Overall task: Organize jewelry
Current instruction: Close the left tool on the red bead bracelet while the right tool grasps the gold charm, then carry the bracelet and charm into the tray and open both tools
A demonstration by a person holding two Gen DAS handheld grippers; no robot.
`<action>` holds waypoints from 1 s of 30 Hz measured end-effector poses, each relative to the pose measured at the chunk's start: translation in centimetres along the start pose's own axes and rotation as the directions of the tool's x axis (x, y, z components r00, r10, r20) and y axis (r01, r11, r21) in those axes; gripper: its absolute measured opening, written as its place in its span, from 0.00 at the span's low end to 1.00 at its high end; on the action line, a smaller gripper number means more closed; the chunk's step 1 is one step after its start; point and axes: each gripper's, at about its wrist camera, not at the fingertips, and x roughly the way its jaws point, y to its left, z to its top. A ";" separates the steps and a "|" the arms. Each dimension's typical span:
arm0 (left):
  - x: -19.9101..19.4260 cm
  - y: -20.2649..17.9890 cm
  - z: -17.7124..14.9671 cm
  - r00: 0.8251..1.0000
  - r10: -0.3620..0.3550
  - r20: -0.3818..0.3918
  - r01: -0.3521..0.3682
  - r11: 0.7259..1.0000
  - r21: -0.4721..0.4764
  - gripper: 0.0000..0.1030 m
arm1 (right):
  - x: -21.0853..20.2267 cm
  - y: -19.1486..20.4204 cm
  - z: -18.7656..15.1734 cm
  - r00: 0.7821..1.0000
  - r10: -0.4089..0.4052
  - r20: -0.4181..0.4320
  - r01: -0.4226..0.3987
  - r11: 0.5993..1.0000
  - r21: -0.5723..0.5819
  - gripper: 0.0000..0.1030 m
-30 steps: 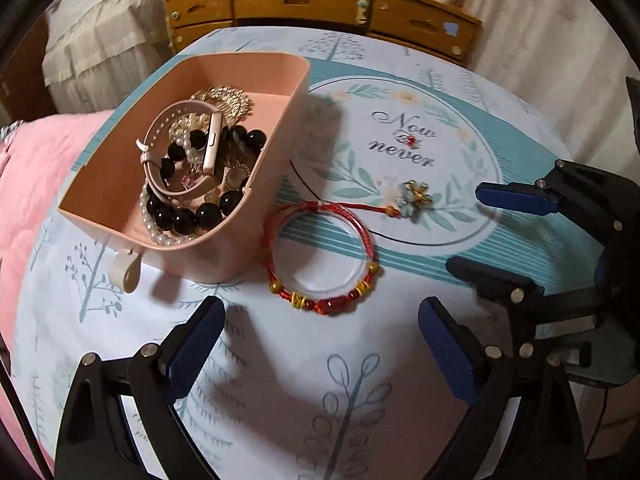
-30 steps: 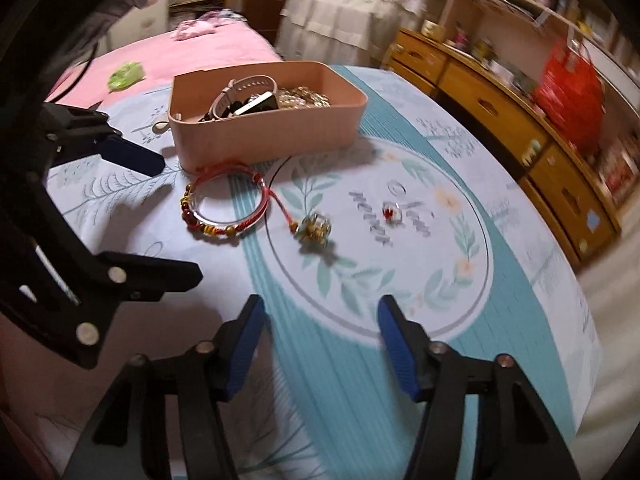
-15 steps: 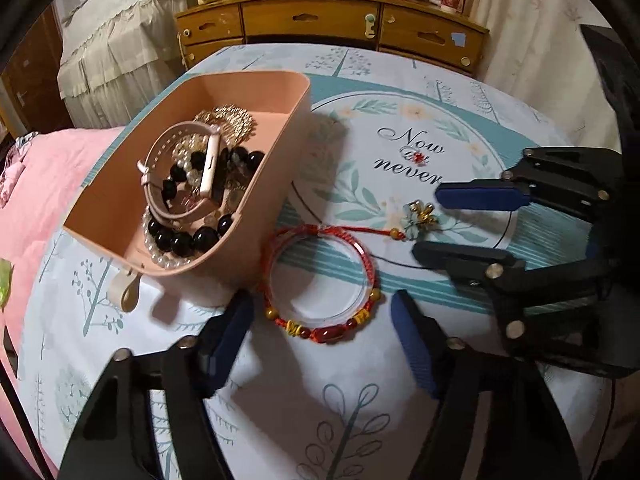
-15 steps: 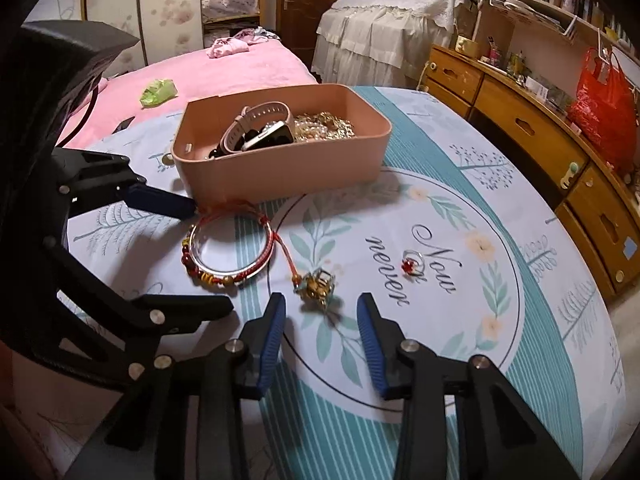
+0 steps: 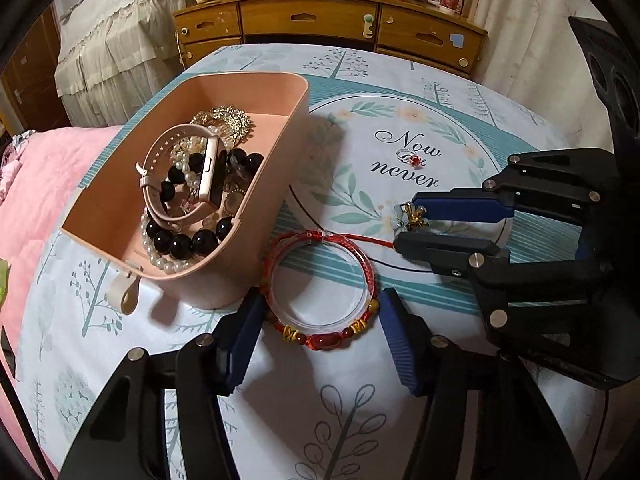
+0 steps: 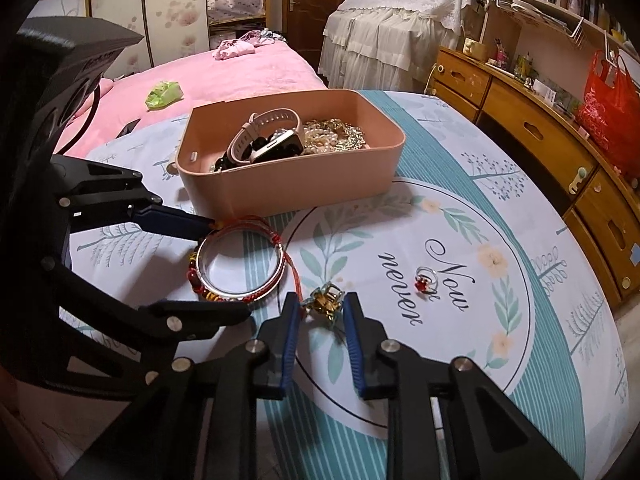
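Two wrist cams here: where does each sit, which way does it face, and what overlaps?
Left wrist: on the left gripper, looking down over its fingers, which flank the red bracelet, box behind it; the right gripper enters from the right.
Right wrist: on the right gripper, angled down at the gold charm between its jaws, which have just been closing; the left gripper enters from the left.
Shared: bracelet, charm, box, ring, tablecloth, each other's gripper.

Leaf-print tablecloth [image 5: 248, 400], wooden drawer chest [image 5: 312, 20], pink bedspread [image 6: 224, 72], red bag [image 6: 612, 116], frilled white cover [image 6: 392, 16].
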 end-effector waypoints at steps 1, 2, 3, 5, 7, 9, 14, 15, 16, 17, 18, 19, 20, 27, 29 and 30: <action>-0.1 0.1 -0.1 1.000 -0.004 -0.003 0.004 1.000 -0.001 0.55 | -0.1 0.0 0.1 1.000 -0.001 0.001 0.001 1.000 0.002 0.22; -0.2 0.2 -0.1 1.000 -0.005 -0.005 0.005 1.000 -0.003 0.55 | -0.2 0.1 0.1 1.000 -0.003 0.001 0.003 1.000 0.004 0.22; -0.4 0.3 -0.2 1.000 -0.006 -0.008 0.006 1.000 -0.002 0.55 | -0.3 0.1 0.3 1.000 -0.006 0.004 0.006 1.000 0.007 0.22; -0.8 0.3 -0.1 1.000 -0.009 -0.007 0.009 1.000 0.003 0.55 | -0.6 0.1 0.5 1.000 -0.010 0.006 0.010 1.000 0.012 0.21; -1.5 0.1 0.0 1.000 -0.014 -0.001 0.014 1.000 0.017 0.55 | -1.2 0.1 0.8 1.000 -0.027 0.010 0.027 1.000 0.016 0.21; -2.2 -0.1 0.3 1.000 -0.023 0.008 0.022 0.999 0.031 0.55 | -2.0 0.1 1.1 0.999 -0.046 0.017 0.046 0.999 0.027 0.21; -4.7 -0.6 2.1 0.997 -0.067 0.026 0.065 0.996 0.068 0.56 | -4.8 -0.5 2.3 0.994 -0.091 0.053 0.086 0.992 0.092 0.21; -5.2 -0.6 2.5 0.997 -0.075 0.032 0.073 0.995 0.065 0.56 | -5.4 -0.8 2.6 0.993 -0.102 0.063 0.095 0.989 0.110 0.21; -5.7 -0.4 3.1 0.996 -0.082 0.042 0.080 0.995 0.058 0.56 | -5.9 -0.9 2.8 0.991 -0.114 0.071 0.105 0.986 0.128 0.21; -6.1 -0.2 3.5 0.995 -0.085 0.049 0.082 0.995 0.055 0.56 | -6.4 -1.1 3.0 0.989 -0.125 0.079 0.112 0.982 0.151 0.22; -6.5 0.0 4.1 0.994 -0.088 0.058 0.085 0.995 0.051 0.56 | -7.1 -1.5 3.4 0.986 -0.138 0.092 0.118 0.975 0.190 0.22; -6.8 0.2 4.4 0.994 -0.089 0.062 0.086 0.995 0.049 0.56 | -7.5 -1.8 3.5 0.985 -0.143 0.100 0.119 0.970 0.213 0.22; -7.2 0.5 4.8 0.994 -0.086 0.070 0.083 0.995 0.047 0.56 | -7.9 -2.0 3.8 0.983 -0.148 0.112 0.117 0.963 0.244 0.22; -9.2 3.5 6.5 0.989 -0.034 0.141 0.032 0.999 0.021 0.56 | -9.3 -2.9 6.1 0.958 -0.198 0.209 0.109 0.921 0.374 0.22; -9.3 4.6 6.5 0.988 -0.028 0.152 0.028 1.000 0.002 0.56 | -8.8 -3.0 6.9 0.952 -0.200 0.230 0.096 0.914 0.394 0.22; -9.2 5.2 6.5 0.987 -0.020 0.160 0.021 1.000 -0.008 0.56 | -8.5 -3.0 7.2 0.951 -0.194 0.238 0.085 0.911 0.404 0.22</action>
